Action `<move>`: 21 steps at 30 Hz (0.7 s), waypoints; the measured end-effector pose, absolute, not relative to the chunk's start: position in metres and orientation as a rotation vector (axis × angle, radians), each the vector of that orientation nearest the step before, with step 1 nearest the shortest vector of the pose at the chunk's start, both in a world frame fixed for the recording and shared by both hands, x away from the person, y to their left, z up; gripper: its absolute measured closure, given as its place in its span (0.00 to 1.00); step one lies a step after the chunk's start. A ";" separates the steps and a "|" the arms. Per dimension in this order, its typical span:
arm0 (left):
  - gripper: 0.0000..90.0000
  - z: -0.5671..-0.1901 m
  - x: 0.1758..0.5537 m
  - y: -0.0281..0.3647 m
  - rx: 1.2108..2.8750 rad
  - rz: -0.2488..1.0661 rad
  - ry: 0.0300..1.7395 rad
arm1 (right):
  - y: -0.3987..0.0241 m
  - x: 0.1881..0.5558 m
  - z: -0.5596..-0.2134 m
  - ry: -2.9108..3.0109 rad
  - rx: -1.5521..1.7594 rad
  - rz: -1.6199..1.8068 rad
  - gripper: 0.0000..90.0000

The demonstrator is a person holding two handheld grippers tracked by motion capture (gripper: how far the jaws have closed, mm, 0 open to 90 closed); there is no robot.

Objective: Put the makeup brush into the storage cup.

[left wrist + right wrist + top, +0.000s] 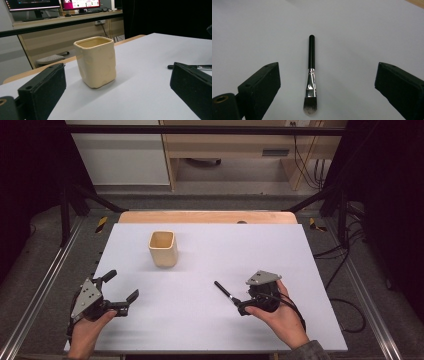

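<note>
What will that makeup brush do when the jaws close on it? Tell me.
The makeup brush has a round, glossy handle, so it may roll or slip sideways if nudged. It looks slim and probably light. Lying flat on the table between the open right gripper jaws, its bristle tip would likely flex; the handle looks stiff.

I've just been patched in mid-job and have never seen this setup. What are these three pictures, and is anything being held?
No robot arm here: a person holds a two-jaw gripper in each hand. The high view looks down on the white table. The left gripper is open, aimed at a cream square-sided cup standing upright. The right gripper is open over a makeup brush lying flat. The other two pictures come from cameras riding on each gripper: one faces the cup, the other looks down on the brush between its jaws. Nothing is held yet.
</note>
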State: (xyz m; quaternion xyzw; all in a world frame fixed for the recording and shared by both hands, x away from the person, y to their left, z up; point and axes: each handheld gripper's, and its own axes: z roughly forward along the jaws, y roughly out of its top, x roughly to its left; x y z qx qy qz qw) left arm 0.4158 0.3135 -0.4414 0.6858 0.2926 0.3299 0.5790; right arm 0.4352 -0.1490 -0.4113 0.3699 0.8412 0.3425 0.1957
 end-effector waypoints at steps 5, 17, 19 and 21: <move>0.00 -0.443 0.415 0.316 1.615 0.776 0.683 | -0.143 0.442 -0.406 2.400 1.007 0.881 0.08; 0.00 -0.443 0.417 0.316 1.616 0.772 0.685 | -0.126 0.463 -0.414 2.489 0.987 0.789 0.08; 0.00 -0.442 0.416 0.315 1.614 0.770 0.682 | -0.122 0.465 -0.417 2.498 0.991 0.788 0.07; 0.00 -0.442 0.416 0.315 1.616 0.770 0.677 | -0.118 0.466 -0.419 2.515 1.000 0.774 0.07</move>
